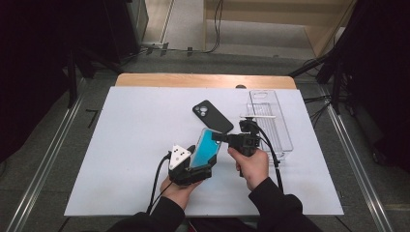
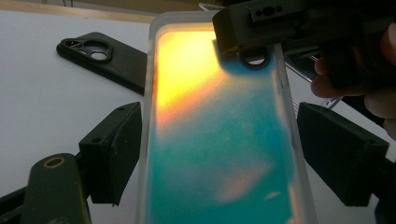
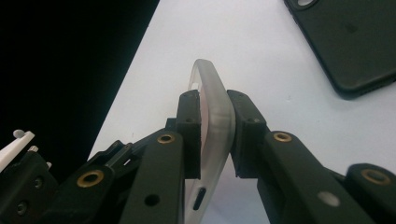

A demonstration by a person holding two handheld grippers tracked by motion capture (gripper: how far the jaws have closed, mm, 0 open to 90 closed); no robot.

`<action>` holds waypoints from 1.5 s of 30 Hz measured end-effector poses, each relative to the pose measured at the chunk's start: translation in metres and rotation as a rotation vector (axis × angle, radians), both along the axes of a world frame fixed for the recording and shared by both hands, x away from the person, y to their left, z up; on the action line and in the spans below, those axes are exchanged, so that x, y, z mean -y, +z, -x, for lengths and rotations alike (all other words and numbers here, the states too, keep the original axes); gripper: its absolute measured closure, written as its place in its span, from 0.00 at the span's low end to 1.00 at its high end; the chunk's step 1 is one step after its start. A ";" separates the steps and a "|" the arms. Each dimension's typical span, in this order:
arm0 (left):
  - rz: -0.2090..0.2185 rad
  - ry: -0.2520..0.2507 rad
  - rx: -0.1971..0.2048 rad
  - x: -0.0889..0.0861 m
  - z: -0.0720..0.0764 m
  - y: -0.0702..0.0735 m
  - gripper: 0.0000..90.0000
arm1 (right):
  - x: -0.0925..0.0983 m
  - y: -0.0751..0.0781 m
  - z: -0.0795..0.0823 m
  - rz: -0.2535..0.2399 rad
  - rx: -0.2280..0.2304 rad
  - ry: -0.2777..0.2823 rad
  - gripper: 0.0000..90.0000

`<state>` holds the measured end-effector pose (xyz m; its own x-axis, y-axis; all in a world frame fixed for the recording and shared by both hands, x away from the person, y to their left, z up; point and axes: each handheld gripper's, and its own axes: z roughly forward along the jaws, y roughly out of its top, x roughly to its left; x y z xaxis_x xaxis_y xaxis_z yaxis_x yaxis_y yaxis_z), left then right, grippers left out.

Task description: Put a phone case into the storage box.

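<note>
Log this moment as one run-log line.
left gripper: grips teal phone by its long sides | right gripper: shut on translucent case edge | black phone: flat on table | clear tray: far right

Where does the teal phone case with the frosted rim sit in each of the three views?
High view: teal case at centre, tilted up between both grippers.
Left gripper view: it runs up the middle, between the black jaws.
Right gripper view: its frosted rim, edge-on, pinched at centre.
Shared landmark: black case on the white board.
</note>
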<state>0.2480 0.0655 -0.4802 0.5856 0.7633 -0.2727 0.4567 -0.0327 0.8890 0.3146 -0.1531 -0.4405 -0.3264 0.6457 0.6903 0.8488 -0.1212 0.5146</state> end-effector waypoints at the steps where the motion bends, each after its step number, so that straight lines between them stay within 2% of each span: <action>1: 0.002 -0.003 0.001 0.000 0.000 0.000 0.19 | 0.000 0.001 0.001 0.001 0.001 0.002 0.83; 6: 0.004 -0.011 -0.010 0.000 -0.001 -0.001 0.19 | -0.001 0.003 0.001 -0.006 0.001 0.012 0.85; 7: -0.008 -0.015 -0.010 -0.001 -0.002 -0.002 0.19 | -0.001 0.004 0.001 -0.006 -0.004 0.014 0.85; 16: 0.012 -0.043 -0.024 -0.003 -0.004 -0.002 0.18 | -0.002 0.005 0.003 -0.014 0.009 0.036 0.85; 20: 0.032 -0.066 -0.066 -0.005 -0.008 -0.001 0.16 | -0.002 0.007 0.004 -0.015 0.017 0.042 0.86; 23: 0.018 -0.075 -0.092 -0.004 -0.009 0.000 0.14 | -0.003 0.011 0.005 0.027 0.046 0.050 0.86; 25: 0.024 -0.086 -0.110 -0.006 -0.010 0.003 0.14 | -0.003 0.013 0.006 0.033 0.058 0.048 0.86; 30: -0.001 -0.120 -0.093 -0.006 -0.009 0.009 0.14 | 0.000 0.017 0.007 0.077 0.096 0.031 0.86; 32: -0.021 -0.134 -0.096 -0.005 -0.009 0.013 0.14 | 0.002 0.019 0.007 0.090 0.108 0.024 0.86; 33: -0.026 -0.162 -0.097 -0.006 -0.009 0.017 0.14 | 0.004 0.021 0.008 0.110 0.127 0.022 0.86; 34: -0.026 -0.162 -0.097 -0.006 -0.009 0.017 0.14 | 0.004 0.021 0.008 0.110 0.127 0.022 0.86; 35: -0.025 -0.184 -0.104 -0.007 -0.010 0.020 0.14 | 0.004 0.022 0.009 0.143 0.149 0.024 0.86; 36: -0.025 -0.184 -0.104 -0.007 -0.010 0.020 0.15 | 0.004 0.022 0.009 0.143 0.149 0.024 0.86; 37: -0.036 -0.198 -0.119 -0.008 -0.012 0.022 0.15 | 0.004 0.023 0.010 0.178 0.169 0.037 0.85; 38: -0.036 -0.198 -0.119 -0.008 -0.012 0.022 0.15 | 0.004 0.024 0.010 0.191 0.178 0.044 0.85; 42: -0.070 -0.246 -0.148 -0.014 -0.018 0.025 0.20 | 0.005 0.024 0.012 0.211 0.209 0.073 0.85; 44: -0.069 -0.255 -0.161 -0.016 -0.019 0.026 0.20 | 0.007 0.025 0.013 0.213 0.220 0.088 0.85; 45: -0.064 -0.271 -0.182 -0.019 -0.022 0.028 0.20 | 0.007 0.025 0.013 0.212 0.234 0.094 0.85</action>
<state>0.2704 0.0846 -0.4522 0.7161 0.6051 -0.3480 0.5748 -0.2283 0.7858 0.3013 -0.1605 -0.4151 -0.5248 0.7269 0.4430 0.7072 0.0827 0.7022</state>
